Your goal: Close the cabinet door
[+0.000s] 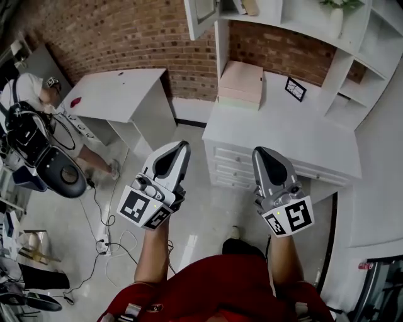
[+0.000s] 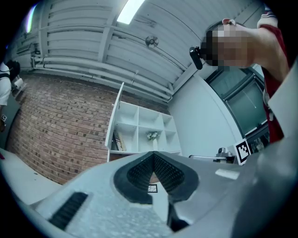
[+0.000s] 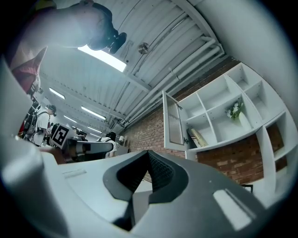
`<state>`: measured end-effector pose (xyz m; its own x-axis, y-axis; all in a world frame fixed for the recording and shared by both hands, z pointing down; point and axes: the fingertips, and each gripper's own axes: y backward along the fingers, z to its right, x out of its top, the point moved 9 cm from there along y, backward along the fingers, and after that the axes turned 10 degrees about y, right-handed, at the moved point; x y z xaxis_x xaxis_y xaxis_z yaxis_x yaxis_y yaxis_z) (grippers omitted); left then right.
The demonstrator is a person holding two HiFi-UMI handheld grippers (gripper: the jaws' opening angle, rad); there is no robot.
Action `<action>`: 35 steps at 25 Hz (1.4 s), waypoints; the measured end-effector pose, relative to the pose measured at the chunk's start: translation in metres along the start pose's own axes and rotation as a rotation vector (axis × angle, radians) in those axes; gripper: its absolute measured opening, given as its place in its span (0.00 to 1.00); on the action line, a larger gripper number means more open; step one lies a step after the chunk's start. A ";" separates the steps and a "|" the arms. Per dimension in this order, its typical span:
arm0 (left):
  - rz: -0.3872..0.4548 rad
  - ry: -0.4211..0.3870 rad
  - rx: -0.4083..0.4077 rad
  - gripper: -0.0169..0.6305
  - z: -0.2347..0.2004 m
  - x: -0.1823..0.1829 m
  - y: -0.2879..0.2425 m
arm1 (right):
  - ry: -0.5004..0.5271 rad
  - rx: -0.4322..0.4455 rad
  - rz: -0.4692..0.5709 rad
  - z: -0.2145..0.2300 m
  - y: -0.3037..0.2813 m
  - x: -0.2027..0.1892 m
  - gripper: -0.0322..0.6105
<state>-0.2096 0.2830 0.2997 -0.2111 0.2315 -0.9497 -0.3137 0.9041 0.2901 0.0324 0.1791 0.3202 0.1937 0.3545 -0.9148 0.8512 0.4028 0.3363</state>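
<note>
- Head view: left gripper [image 1: 182, 146] and right gripper [image 1: 258, 152] clenched empty, near the front edge of the desk [image 1: 277, 135].
- Approach step: next, push the open cabinet door [image 1: 201, 14] shut.

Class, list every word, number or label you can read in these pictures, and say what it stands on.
No readable text anywhere.
Marker cubes: black-and-white square patterns only, no letters.
Books: spines too small to read.
Small picture frame: too small and blurred to read.

clear: floor [image 1: 211, 214] ahead | right: desk [image 1: 245, 129], pink box [image 1: 240, 82] atop | left: white table [image 1: 116, 94] | overhead: cabinet door [image 1: 200, 16] swung open
</note>
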 end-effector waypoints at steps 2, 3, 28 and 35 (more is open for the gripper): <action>0.008 -0.007 0.014 0.03 -0.014 -0.002 -0.031 | -0.005 0.013 0.006 0.029 -0.017 -0.011 0.07; 0.016 -0.009 0.020 0.03 -0.021 -0.002 -0.045 | -0.009 0.019 0.007 0.041 -0.024 -0.017 0.07; 0.074 -0.048 0.031 0.18 -0.198 0.028 -0.205 | 0.065 0.040 -0.017 0.141 -0.159 -0.079 0.07; 0.064 -0.023 -0.076 0.28 -0.256 0.037 -0.241 | 0.093 0.007 -0.026 0.139 -0.200 -0.100 0.07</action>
<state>-0.3791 -0.0180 0.2246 -0.2119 0.2964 -0.9313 -0.3701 0.8576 0.3572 -0.0898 -0.0545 0.3133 0.1259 0.4213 -0.8981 0.8587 0.4071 0.3113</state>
